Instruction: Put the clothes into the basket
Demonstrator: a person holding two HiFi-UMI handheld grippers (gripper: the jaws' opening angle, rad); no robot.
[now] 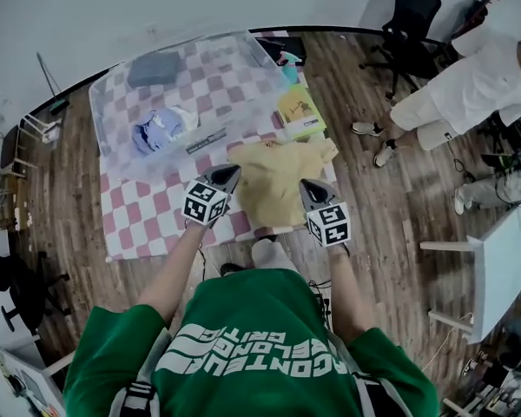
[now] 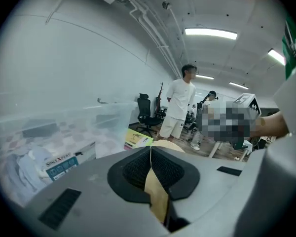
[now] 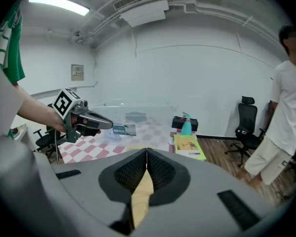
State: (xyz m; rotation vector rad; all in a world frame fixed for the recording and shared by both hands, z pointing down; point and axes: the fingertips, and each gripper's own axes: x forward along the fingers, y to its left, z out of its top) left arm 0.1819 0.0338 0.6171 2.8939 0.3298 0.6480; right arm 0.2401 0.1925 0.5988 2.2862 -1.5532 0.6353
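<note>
In front of a clear plastic basket (image 1: 234,72), on a pink-and-white checked cloth (image 1: 148,224), a yellow garment (image 1: 273,181) is spread flat, just beside the basket's near wall. Blue clothes (image 1: 156,129) are seen inside the basket. The left tongs (image 1: 228,174) are held at the garment's left edge and the right tongs (image 1: 308,187) over its right part, on the side away from the basket. Both pairs are pressed together, nothing pinched. A yellow book (image 1: 300,109) is seen right of the basket.
</note>
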